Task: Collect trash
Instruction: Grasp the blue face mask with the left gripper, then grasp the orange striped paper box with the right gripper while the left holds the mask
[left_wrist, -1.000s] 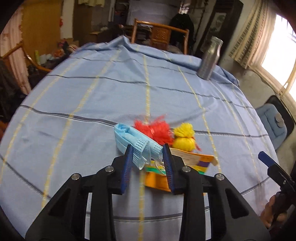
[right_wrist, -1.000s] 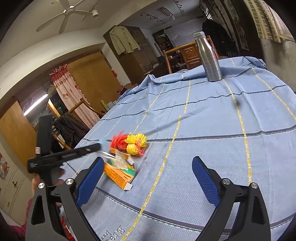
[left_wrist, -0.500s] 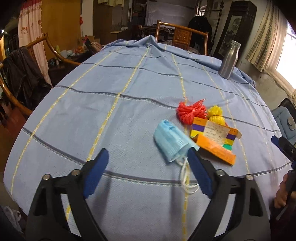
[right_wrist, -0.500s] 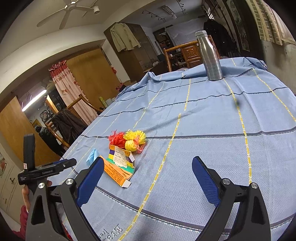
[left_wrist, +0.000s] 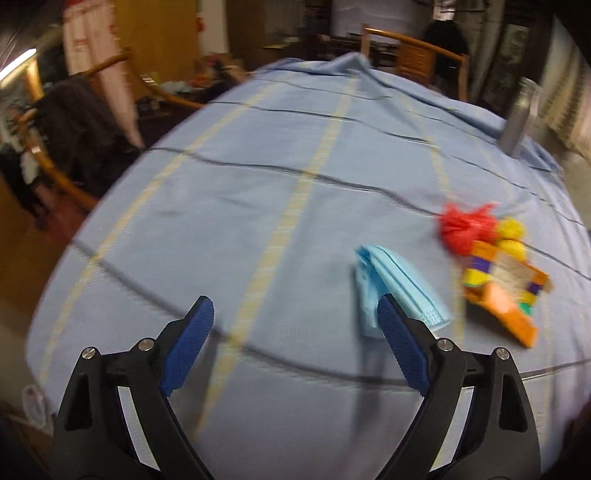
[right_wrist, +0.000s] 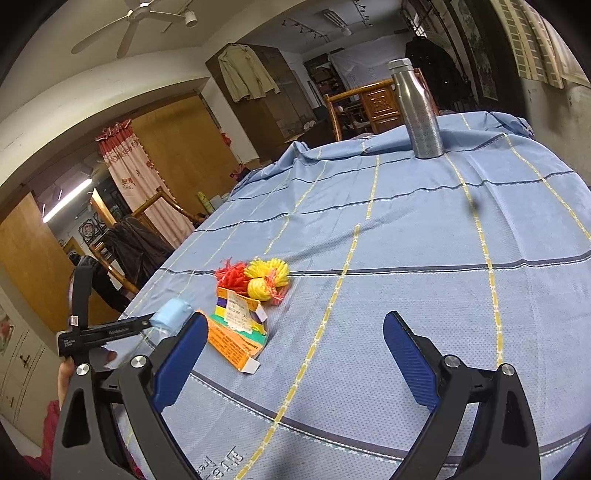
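left gripper (left_wrist: 295, 317) jaws wide, empty | right gripper (right_wrist: 291, 332) jaws wide, empty | mask (left_wrist: 397, 286) blurred, part-hidden

Worktop cloth (right_wrist: 424, 229): matt woven fabric, blue, striped.
Bottle (right_wrist: 419, 110): brushed metal, dull sheen.
Mask (left_wrist: 395, 291): soft pleated cloth-like sheet.
Box (right_wrist: 236, 330): printed cardboard, slightly glossy.
Pompoms (right_wrist: 267, 275): fluffy yarn.
Hand-held gripper pads (right_wrist: 406, 354): ribbed blue rubbery plastic.
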